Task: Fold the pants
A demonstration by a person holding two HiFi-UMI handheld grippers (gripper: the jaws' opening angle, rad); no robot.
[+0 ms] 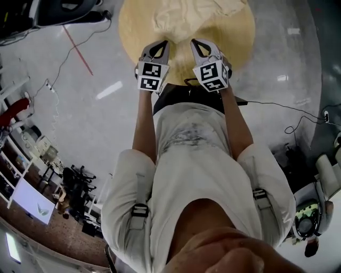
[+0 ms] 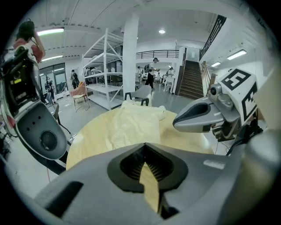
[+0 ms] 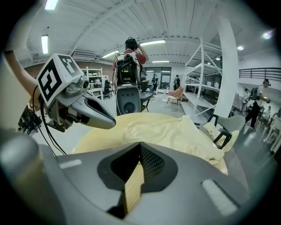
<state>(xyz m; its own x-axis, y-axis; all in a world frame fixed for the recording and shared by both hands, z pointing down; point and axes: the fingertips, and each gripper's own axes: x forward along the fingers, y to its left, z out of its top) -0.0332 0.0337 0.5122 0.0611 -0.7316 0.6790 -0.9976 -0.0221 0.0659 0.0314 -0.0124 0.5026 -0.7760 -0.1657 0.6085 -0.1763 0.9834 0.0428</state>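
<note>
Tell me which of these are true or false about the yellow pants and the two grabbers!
1. The pants lie on a round wooden table. True.
2. The left gripper is holding the pants. False: its jaws are shut on nothing, and the pants lie farther out on the table.
3. The right gripper has its jaws wide open. False: they are shut, with nothing between them.
4. The two grippers are side by side over the near edge of the table. True.

Overhead head view; low gripper views across shared table [image 1: 130,29]
</note>
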